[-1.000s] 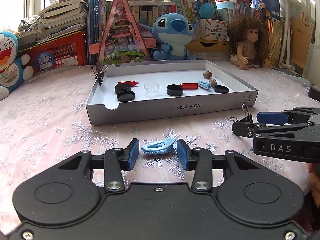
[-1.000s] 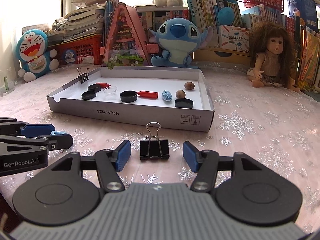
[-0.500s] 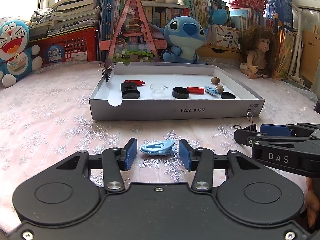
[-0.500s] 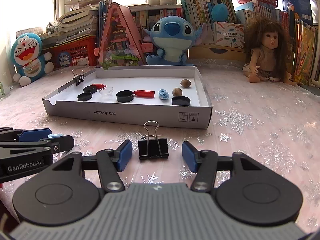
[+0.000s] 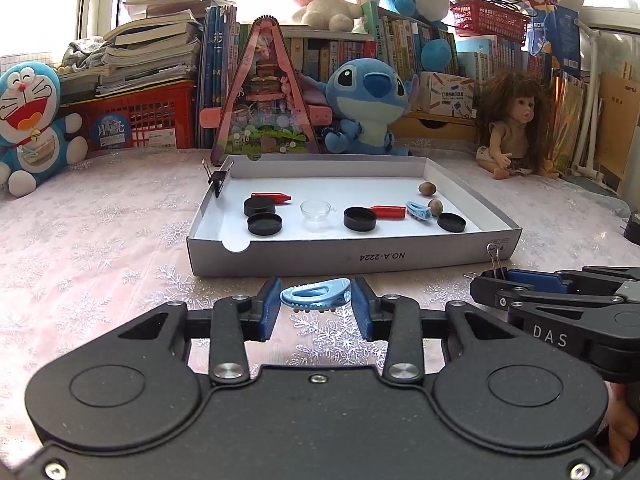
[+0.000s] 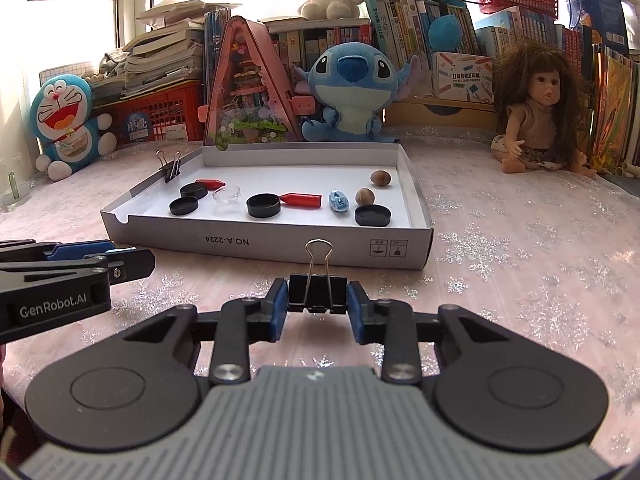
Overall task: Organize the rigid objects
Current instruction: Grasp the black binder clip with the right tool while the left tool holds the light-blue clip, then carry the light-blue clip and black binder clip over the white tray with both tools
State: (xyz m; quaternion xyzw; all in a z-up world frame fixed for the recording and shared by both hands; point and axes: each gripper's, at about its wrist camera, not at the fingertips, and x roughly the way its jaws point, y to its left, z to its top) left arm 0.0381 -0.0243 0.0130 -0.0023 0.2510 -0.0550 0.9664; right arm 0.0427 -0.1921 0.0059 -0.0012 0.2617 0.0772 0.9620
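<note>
Closing in since a second ago, the left gripper (image 5: 316, 300) now pinches the light blue plastic hair clip (image 5: 316, 295) and the right gripper (image 6: 318, 300) clamps the black metal binder clip (image 6: 318, 294), both low over the counter (image 6: 520, 280). With both grasps apparently secure, lifting them into the shallow white cardboard tray (image 5: 352, 254) beyond looks next.

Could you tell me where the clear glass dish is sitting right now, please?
The clear glass dish lies inside the white tray, left of centre, between two black lids and another black lid.
</note>
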